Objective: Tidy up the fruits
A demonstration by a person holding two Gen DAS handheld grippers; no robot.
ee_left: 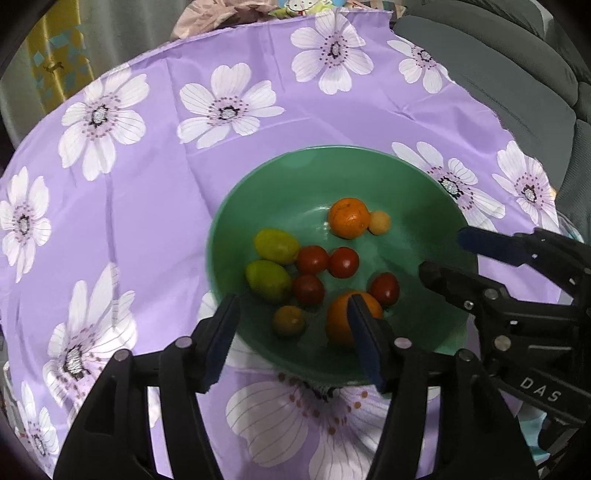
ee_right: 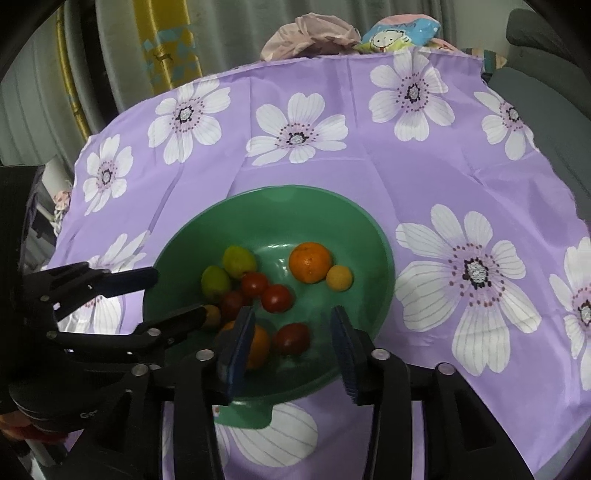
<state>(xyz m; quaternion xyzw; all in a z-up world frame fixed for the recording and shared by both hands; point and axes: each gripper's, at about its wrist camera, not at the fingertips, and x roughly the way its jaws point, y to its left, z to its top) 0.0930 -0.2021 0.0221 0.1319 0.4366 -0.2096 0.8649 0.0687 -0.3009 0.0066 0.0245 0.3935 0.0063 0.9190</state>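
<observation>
A green bowl (ee_left: pixel 332 150) (ee_right: pixel 280 189) stands on the flowered cloth and holds all the fruit. Inside lie two oranges (ee_left: pixel 349 218) (ee_right: pixel 309 262), a small yellow fruit (ee_left: pixel 379 222), two green fruits (ee_left: pixel 276 245), several red tomatoes (ee_left: pixel 343 262) (ee_right: pixel 277 298) and a small olive fruit (ee_left: pixel 289 320). My left gripper (ee_left: pixel 292 302) (ee_right: pixel 179 293) hangs open over the bowl's near left side, gripping nothing. My right gripper (ee_right: pixel 292 314) (ee_left: pixel 443 253) is open over the near right side. A tomato (ee_right: pixel 291 339) lies in the bowl between its fingers, untouched. One finger partly hides the near orange (ee_left: pixel 338 321).
A purple tablecloth with white flowers (ee_left: pixel 147 206) (ee_right: pixel 461 177) covers the round table. A grey sofa (ee_left: pixel 517 85) stands to the right. Bundled cloths (ee_right: pixel 314 33) lie past the far edge, with a grey and yellow curtain (ee_right: pixel 166 48) behind.
</observation>
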